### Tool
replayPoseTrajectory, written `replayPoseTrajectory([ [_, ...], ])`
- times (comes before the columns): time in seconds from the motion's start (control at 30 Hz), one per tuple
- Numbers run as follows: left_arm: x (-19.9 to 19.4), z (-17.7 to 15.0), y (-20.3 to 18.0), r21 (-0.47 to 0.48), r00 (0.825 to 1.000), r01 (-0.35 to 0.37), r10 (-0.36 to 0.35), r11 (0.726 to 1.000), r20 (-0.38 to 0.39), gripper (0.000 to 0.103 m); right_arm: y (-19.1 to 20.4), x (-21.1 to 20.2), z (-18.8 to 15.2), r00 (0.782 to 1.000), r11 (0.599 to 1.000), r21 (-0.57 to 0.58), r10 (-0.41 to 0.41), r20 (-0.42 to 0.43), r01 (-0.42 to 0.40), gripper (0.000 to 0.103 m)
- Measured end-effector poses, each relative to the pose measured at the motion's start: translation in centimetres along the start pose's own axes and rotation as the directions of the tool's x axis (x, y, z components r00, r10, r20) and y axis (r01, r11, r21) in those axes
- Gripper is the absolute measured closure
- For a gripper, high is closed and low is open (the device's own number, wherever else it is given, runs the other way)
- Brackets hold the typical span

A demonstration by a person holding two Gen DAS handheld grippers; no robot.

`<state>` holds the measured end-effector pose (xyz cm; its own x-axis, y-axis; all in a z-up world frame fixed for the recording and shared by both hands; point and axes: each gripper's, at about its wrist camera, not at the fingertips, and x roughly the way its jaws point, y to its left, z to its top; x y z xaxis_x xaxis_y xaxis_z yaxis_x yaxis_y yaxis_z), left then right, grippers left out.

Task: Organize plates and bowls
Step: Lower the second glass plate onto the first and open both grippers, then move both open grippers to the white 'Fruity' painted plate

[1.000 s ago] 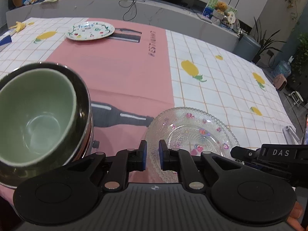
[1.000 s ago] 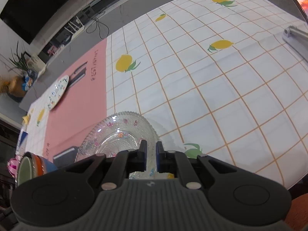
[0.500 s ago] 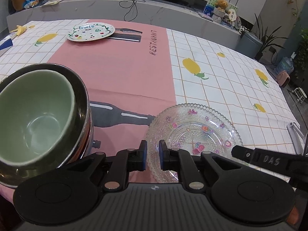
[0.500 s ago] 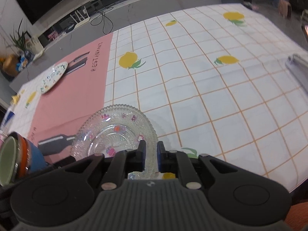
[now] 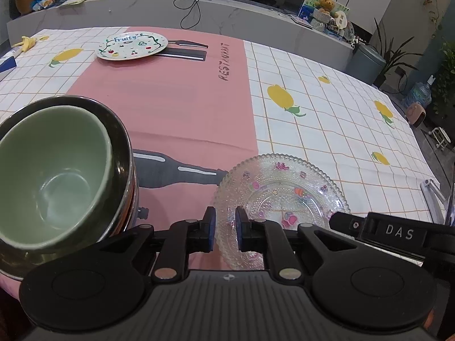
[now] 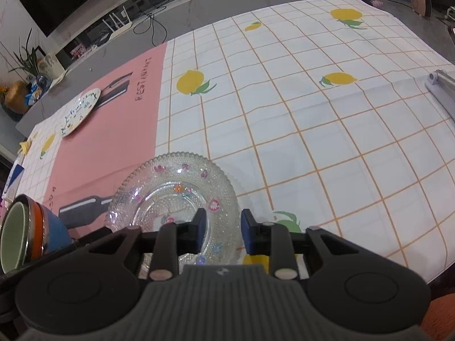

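Inside metal bowl (image 5: 122, 153) sits green bowl (image 5: 54, 170); left tongs (image 5: 225, 231) prob. grip glass plate (image 5: 284, 199), right tongs (image 6: 221, 231) opening, empty.

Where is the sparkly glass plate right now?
The glass plate lies on the tablecloth at the near edge, where the pink strip meets the white checks, just right of the stacked bowls in the left wrist view.

I see even, soft indoor light, faint shadows, sparkle on the glass plate (image 6: 173, 190), sharp focus, heavy fisheye bending at the edges
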<state>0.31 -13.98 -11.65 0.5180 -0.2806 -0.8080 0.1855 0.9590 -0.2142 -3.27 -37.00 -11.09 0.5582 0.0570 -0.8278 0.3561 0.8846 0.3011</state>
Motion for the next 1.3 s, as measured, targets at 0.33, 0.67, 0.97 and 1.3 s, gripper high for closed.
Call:
replayPoseTrajectory([
  [0.33,-1.9,0.8,-1.1,0.037,0.998,0.048,-0.049,0.998,0.029,0.053,0.4,-0.8,0.0,0.999,1.0,0.009,0.027,0.042,-0.027,0.048],
  [0.67,-5.2,3.4,-1.8,0.256,0.999,-0.01,-0.003,0.967,0.053,0.048,2.1,-1.7,0.2,0.997,0.999,-0.028,0.026,0.066,-0.024,0.039],
  [0.97,-7.7,7.3,1.8,0.243,0.992,-0.042,0.011,0.969,0.125,0.045,5.6,-1.9,0.6,0.999,0.995,-0.093,0.031,0.03,-0.029,0.037],
  [1.3,-9.0,11.9,7.4,0.191,0.976,-0.097,0.056,0.977,0.213,0.044,11.0,-1.0,3.4,0.997,0.986,-0.15,0.076,0.019,-0.073,0.036],
])
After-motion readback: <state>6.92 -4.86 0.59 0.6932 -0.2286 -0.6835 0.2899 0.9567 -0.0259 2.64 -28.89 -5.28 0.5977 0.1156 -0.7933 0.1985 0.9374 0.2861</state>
